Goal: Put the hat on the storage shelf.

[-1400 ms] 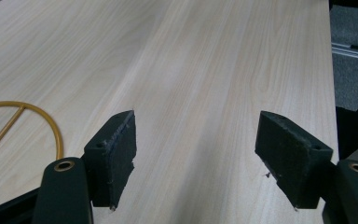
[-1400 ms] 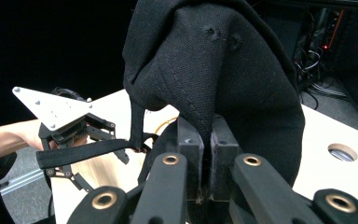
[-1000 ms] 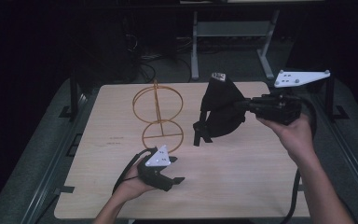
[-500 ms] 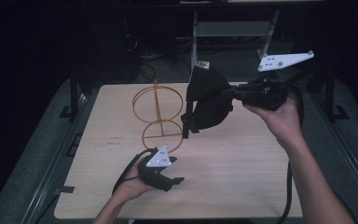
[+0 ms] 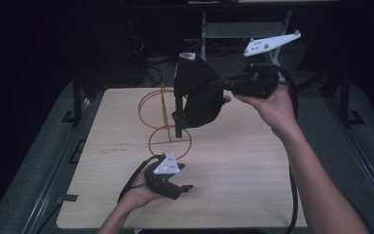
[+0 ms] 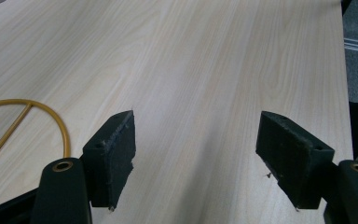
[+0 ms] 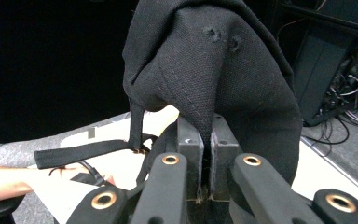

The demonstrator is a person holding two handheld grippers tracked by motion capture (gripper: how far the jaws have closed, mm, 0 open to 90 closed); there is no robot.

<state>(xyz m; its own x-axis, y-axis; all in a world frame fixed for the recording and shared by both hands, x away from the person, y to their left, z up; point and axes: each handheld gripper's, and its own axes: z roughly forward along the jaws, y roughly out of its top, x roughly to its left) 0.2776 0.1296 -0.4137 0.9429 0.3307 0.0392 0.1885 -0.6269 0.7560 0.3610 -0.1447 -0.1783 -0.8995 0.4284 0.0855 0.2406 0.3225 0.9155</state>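
A black cap (image 5: 197,95) hangs in the air above the back of the table, just right of a gold wire stand (image 5: 163,119) made of rings. My right gripper (image 5: 221,87) is shut on the cap's fabric from the right; in the right gripper view its jaws (image 7: 206,140) pinch a fold of the cap (image 7: 214,70), and a strap (image 7: 84,151) dangles at the left. My left gripper (image 5: 177,185) rests low near the table's front, open, with bare wood between its jaws (image 6: 198,154). The stand's base ring (image 6: 51,112) lies just left of it.
The wooden table (image 5: 243,165) has bare surface to the right of the stand and in front of it. Dark shelving and cables stand behind the table's far edge. Grey floor and metal rails run along both sides.
My right gripper has carried the cap up and to the left, closer to the top of the wire stand. The left gripper has stayed in place.
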